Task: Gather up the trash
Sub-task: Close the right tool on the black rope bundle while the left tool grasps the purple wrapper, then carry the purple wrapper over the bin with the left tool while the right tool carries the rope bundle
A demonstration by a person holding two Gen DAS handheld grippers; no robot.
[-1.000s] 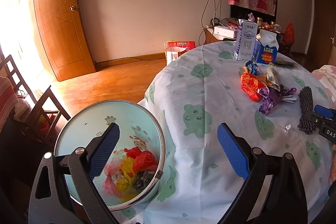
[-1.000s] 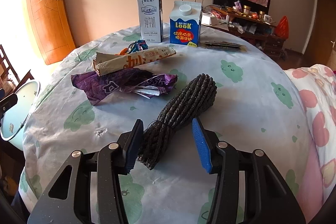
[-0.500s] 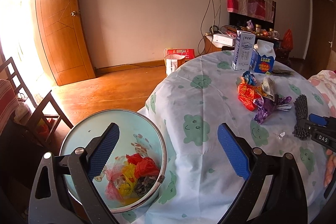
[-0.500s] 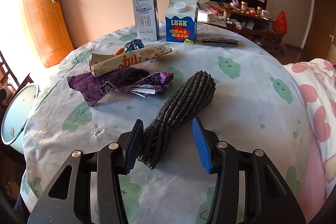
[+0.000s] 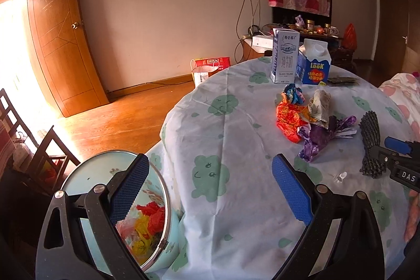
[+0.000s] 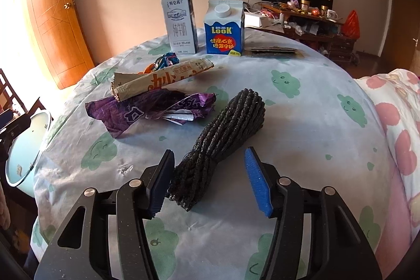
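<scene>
A dark twisted mesh bundle lies on the round table's cloth. My right gripper is open with its fingers on either side of the bundle's near end; the left finger touches it. The bundle also shows in the left wrist view. A purple wrapper, a beige snack wrapper and a red wrapper lie further back. My left gripper is open and empty, above the table edge and a light blue bin holding coloured trash.
Two cartons, a white-blue one and a blue LOOK one, stand at the table's far side beside a flat dark packet. A pink-patterned bedding lies right. A wooden chair and door are at the left.
The left gripper has moved up and right, so the bin sits lower left in its view. The right gripper has stayed around the bundle, unchanged.
</scene>
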